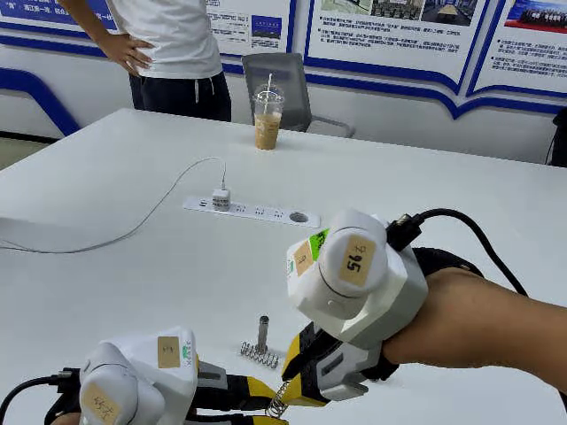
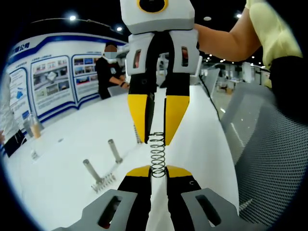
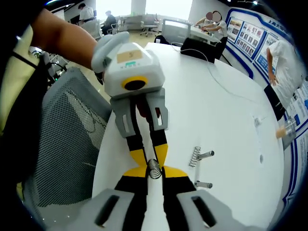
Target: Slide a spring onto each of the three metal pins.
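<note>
- Head view: low over the white table point(image 1: 106, 266), the left gripper point(image 1: 268, 410) and the right gripper point(image 1: 289, 392) are seen tip to tip. The left enters from the bottom left corner and the right from the right.
- A held spring point(image 1: 277, 403) is caught between the two sets of yellow tips, just above the table's near edge.
- In the left gripper view, the left jaws are nearly closed and are clamped on the near end of the held spring. The coil runs straight away from them into the tips of the right gripper.
- In the right gripper view, the right jaws are likewise drawn in to a narrow gap and pinched on the other end. The coil is seen end-on there.
- A metal pin point(image 1: 263, 333) stands upright on the table just beyond the grippers. A loose spring point(image 1: 259, 355) lies flat at its foot.
- In the left gripper view a second pin point(image 2: 114, 150) is seen standing just beside the first, clear of the loose spring.
- Whether any pin carries a spring cannot be told for certain. The two that are seen look bare.
- Farther back a power strip point(image 1: 252, 211) lies on the table, and a cup point(image 1: 267, 118) with a straw stands near the far edge.
- Beyond that edge a chair point(image 1: 276, 84) is seen, and a person point(image 1: 168, 44) stands there.
</note>
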Tool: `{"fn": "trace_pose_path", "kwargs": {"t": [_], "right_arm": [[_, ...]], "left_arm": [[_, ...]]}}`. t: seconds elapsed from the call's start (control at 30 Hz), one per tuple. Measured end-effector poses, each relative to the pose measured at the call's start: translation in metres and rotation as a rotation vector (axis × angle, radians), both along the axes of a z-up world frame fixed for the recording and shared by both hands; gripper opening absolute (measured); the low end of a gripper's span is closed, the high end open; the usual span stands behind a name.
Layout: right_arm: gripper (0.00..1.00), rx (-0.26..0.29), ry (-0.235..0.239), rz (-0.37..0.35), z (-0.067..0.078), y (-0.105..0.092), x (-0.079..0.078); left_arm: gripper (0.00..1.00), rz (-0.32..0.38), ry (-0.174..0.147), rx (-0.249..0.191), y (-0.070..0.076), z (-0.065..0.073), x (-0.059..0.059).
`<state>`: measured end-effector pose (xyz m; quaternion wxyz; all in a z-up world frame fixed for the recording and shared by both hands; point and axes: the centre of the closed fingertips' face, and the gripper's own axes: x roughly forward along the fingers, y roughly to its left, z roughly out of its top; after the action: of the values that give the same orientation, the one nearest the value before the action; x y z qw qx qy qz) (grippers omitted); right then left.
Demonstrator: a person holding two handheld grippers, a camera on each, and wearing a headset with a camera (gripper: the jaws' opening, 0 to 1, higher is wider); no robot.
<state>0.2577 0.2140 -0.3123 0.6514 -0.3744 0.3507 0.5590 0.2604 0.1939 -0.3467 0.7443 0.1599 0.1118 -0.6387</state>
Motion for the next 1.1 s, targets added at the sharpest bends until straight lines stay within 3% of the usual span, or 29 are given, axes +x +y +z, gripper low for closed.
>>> {"fn": "trace_pose_path", "kwargs": {"t": [0.57,1.1], "right_arm": [[0.14,0.024,0.022,-0.033,-0.0028,-0.0014,0.0006],[0.12,0.025,0.006,-0.016,-0.0007,0.0019,0.0019]], "left_arm": [[0.11,0.012,0.0,-0.017,0.0007,0.0033,0.0022],[0.12,0.018,-0.005,-0.022,-0.0016,0.0057,0.0031]]}}
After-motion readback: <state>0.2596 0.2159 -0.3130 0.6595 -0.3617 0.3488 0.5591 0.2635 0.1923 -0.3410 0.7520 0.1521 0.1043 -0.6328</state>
